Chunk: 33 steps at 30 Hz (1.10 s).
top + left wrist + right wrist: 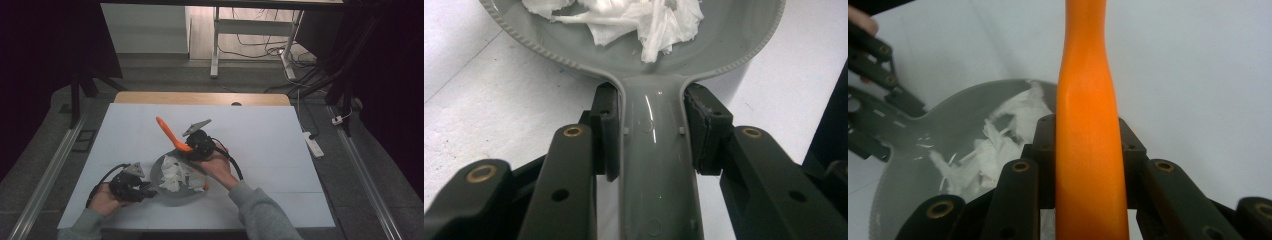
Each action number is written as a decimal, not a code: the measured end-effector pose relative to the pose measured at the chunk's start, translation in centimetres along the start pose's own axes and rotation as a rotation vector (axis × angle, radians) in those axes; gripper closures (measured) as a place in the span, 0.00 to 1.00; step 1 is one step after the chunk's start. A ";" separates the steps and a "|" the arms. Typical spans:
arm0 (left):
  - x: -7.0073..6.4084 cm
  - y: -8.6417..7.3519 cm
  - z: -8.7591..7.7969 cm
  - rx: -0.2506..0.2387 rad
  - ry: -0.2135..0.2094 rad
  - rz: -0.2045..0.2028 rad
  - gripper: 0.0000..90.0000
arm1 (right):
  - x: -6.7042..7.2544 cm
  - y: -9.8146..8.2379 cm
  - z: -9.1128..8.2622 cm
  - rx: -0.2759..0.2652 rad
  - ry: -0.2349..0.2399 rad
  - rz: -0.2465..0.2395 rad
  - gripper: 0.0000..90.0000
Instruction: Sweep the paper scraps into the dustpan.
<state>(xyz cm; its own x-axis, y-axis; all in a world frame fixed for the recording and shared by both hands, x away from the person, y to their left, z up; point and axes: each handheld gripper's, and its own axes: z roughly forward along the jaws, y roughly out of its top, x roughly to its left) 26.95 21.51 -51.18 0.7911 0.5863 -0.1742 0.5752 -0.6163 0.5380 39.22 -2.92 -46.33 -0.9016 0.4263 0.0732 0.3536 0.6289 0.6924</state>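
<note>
Two grips set, paper scraps in the pan.
We clamp left gripper on grey pan handle, right gripper on orange tool; white paper remains, likely unscraped.

Count — one grey pan, one orange handle, one heap of white paper scraps, two grippers — left, right.
</note>
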 end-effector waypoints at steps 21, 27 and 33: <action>-0.1 0.0 0.0 0.000 -0.001 -0.004 0.69 | -3.8 -4.6 -2.4 0.035 -0.140 0.146 0.78; -0.1 -0.1 0.0 0.000 -0.001 -0.006 0.69 | -2.2 -4.3 -0.3 0.046 -0.083 0.132 0.78; -0.1 -0.1 0.0 0.003 -0.002 -0.003 0.69 | -0.2 -3.4 0.8 0.028 -0.025 0.116 0.78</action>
<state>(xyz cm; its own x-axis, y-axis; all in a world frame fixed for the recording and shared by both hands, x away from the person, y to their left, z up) 26.83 21.50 -51.21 0.7898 0.5871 -0.1775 0.5782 -0.6162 0.5348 38.41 -4.61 -49.26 -0.8482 0.5126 0.1334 0.4620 0.5927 0.6597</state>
